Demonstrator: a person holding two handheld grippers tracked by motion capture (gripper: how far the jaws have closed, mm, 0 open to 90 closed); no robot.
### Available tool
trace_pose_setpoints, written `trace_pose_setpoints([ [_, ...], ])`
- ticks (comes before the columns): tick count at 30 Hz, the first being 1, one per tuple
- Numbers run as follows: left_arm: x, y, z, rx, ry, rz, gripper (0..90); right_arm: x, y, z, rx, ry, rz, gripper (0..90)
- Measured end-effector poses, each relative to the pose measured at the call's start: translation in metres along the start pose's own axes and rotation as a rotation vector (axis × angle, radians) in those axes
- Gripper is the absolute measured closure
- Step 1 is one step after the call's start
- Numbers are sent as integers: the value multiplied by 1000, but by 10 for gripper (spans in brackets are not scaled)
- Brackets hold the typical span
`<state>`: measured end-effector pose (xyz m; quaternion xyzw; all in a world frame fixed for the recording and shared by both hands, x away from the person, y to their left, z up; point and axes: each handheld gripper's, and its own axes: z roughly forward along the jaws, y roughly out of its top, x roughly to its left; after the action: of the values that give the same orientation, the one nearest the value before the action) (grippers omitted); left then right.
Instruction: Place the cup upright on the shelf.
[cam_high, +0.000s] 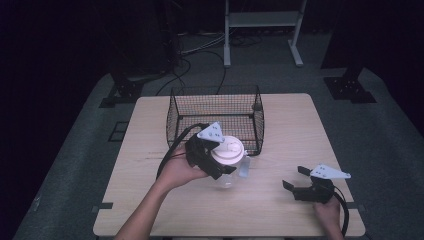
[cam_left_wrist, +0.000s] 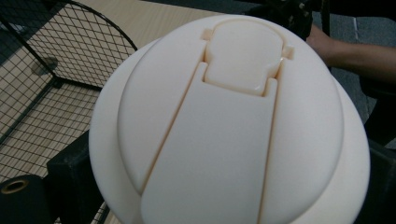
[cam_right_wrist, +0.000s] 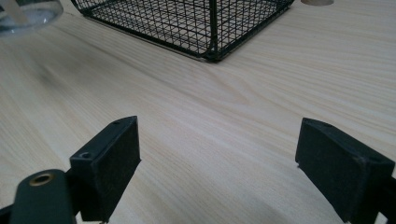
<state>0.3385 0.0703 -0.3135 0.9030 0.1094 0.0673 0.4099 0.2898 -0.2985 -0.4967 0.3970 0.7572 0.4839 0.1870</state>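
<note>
The right gripper (cam_high: 296, 181) sits low over the table's near right corner with its jaws spread wide apart and nothing between them; its own view looks across bare, pale wood grain toward the wire basket (cam_right_wrist: 196, 23). The left gripper (cam_high: 220, 162) is clamped on the cream lid (cam_high: 228, 149) of a clear jar (cam_high: 226, 176), its black jaws pressing either side of the lid, which has a flip tab on top (cam_left_wrist: 245, 56). The jar is near the middle of the table (cam_high: 280, 210), slightly toward the near edge and just in front of the basket's near wall. The black wire basket (cam_high: 175, 117) stands on the far half of the table, close to the far edge. Beyond the table lies grey carpet with black cables (cam_high: 185, 65) trailing across it, the feet of a pale metal frame (cam_high: 262, 22), and dark stand bases (cam_high: 348, 87) in an unlit room.
</note>
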Motion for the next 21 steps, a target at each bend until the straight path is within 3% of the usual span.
trace_pose_setpoints([
  [15, 27, 30, -24, 2, 27, -14, 51, 0, 0, 0, -2, 1, 4, 129],
  [21, 39, 46, -27, 38, 44, -9, 51, 0, 0, 0, -2, 3, 4, 129],
])
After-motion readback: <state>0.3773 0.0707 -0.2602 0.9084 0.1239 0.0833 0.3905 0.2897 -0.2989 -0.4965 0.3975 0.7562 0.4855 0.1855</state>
